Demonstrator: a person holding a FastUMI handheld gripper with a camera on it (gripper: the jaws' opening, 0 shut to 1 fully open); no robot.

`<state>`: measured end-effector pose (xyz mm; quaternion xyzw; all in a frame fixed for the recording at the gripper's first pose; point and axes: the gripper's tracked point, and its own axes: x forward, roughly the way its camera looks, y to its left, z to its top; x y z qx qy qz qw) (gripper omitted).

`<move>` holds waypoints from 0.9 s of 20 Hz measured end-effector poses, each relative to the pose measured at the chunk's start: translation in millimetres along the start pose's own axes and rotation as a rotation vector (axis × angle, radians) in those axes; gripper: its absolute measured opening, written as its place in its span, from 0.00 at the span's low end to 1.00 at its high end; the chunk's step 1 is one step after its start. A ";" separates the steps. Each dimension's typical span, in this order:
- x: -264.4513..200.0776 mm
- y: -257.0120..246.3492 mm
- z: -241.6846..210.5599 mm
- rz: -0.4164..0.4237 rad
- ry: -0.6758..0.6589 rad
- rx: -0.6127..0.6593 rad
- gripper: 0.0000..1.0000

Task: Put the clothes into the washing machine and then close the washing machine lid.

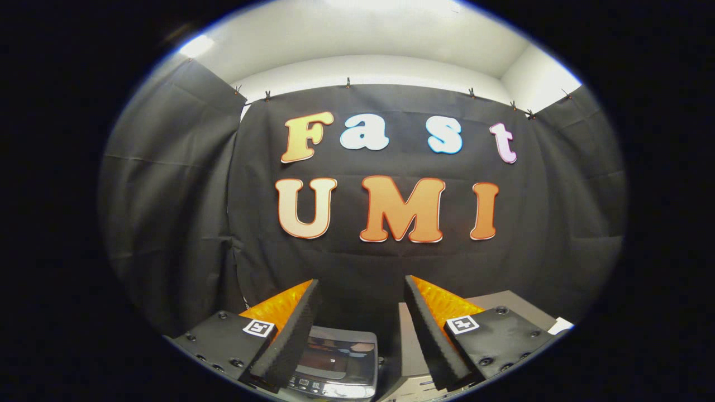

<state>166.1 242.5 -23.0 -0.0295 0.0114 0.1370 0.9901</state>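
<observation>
Though partly hidden, washing machine [335, 357] (gripper [362, 324] agape)

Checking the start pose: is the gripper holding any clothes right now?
No, the gripper is open, with the washing machine below the gap between its fingers.

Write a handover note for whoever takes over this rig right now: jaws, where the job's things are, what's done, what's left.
Gripper: jaws spread wide, nothing between them, raised and aimed at the booth's back wall.
Washing machine: low between the fingers, just below them; its glossy lid appears to lie flat, control panel at the near edge. Whether it is fully latched cannot be told.
Grey surface: beside the machine, beyond the right finger.
Clothes: none between or ahead of the fingers.
Done: cannot be judged from here.
Left: tilt down, locate the clothes, check the lid, load, then close it.
</observation>
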 end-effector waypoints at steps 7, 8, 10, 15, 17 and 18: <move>-43.3 -37.8 21.0 0.011 -0.040 0.021 0.97; -46.1 -40.3 21.6 0.012 -0.042 0.022 0.97; -51.3 -45.8 21.4 0.014 -0.046 0.029 0.97; -58.7 -58.9 21.4 0.011 -0.056 0.055 0.96; -59.3 -61.2 20.7 0.008 -0.058 0.052 0.96; -62.3 -62.4 19.5 0.007 -0.056 0.049 0.96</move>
